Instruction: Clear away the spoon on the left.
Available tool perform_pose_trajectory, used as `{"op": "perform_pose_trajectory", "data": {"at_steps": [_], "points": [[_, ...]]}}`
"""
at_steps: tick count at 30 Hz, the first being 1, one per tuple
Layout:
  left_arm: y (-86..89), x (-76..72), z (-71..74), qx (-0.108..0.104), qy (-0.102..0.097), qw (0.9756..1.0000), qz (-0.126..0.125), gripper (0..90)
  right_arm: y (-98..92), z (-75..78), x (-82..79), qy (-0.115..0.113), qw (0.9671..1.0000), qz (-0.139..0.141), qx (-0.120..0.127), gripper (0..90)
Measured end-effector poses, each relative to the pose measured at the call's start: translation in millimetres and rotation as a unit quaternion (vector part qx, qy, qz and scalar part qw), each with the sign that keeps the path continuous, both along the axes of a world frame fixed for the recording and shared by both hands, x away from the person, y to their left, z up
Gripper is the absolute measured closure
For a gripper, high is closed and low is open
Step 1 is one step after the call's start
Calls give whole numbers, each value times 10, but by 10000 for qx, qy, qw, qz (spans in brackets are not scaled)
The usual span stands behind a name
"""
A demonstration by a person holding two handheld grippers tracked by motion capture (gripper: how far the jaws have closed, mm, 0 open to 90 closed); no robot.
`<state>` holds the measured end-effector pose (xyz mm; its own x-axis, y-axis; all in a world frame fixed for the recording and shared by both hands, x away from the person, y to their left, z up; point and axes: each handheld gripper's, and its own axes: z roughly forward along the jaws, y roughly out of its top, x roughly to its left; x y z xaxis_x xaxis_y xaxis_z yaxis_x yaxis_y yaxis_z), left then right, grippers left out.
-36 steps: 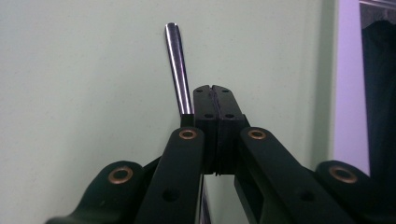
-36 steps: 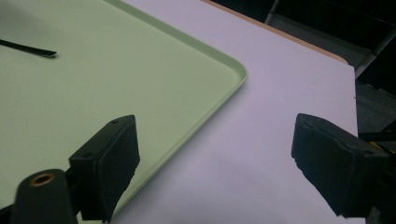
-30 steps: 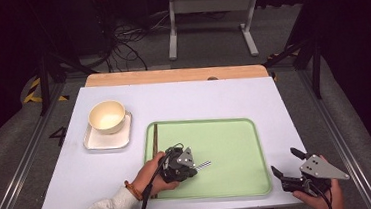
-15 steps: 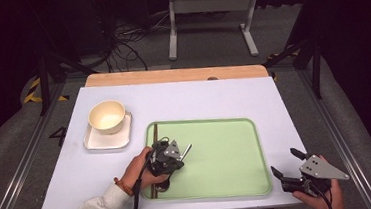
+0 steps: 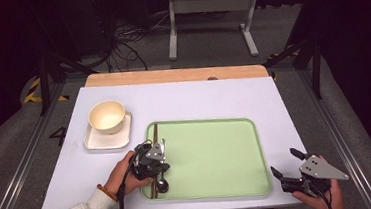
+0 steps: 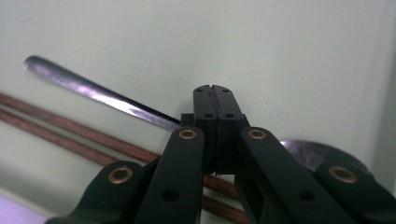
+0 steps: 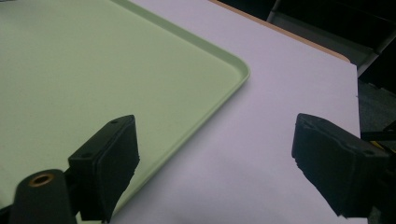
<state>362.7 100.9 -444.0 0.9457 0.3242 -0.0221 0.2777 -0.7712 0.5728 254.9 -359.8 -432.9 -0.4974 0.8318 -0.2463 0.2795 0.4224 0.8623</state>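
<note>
High view, near edge: right gripper (image 5: 285, 173) held at the table's near right corner, just right of the tray, jaws spread wide with nothing between them; the right gripper view confirms this over the bare white table (image 7: 280, 116).

Near left of the green tray (image 5: 217, 152): left gripper (image 5: 159, 162) in the person's left hand (image 5: 121, 174), jaws pressed together on a metal spoon (image 6: 98, 95). The spoon's bowl lies at the tray's near left corner; its handle runs away past the jaws.

Beside it: brown chopsticks (image 6: 70, 135) along the tray's left edge.

Far left: cream bowl (image 5: 106, 115) on a square white plate (image 5: 96, 143).
</note>
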Motion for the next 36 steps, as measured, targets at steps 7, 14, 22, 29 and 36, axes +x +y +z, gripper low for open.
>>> {"op": "perform_pose_trajectory", "data": {"at_steps": [7,14,22,29,36], "points": [[94,-44,-14,-102,72,9999,35,900,10,0,9,5,10000,13,-1,152],[148,-73,-33,-234,107,9997,52,900,21,-4,24,22,10000,37,0,151],[247,-100,-20,-355,-57,9993,119,900,27,1,65,11,10000,92,30,149],[343,-105,48,-511,-236,9983,169,899,28,18,90,-27,9999,110,13,148],[507,-109,199,-708,-583,9951,363,874,-7,58,117,-74,9999,43,117,147]]}}
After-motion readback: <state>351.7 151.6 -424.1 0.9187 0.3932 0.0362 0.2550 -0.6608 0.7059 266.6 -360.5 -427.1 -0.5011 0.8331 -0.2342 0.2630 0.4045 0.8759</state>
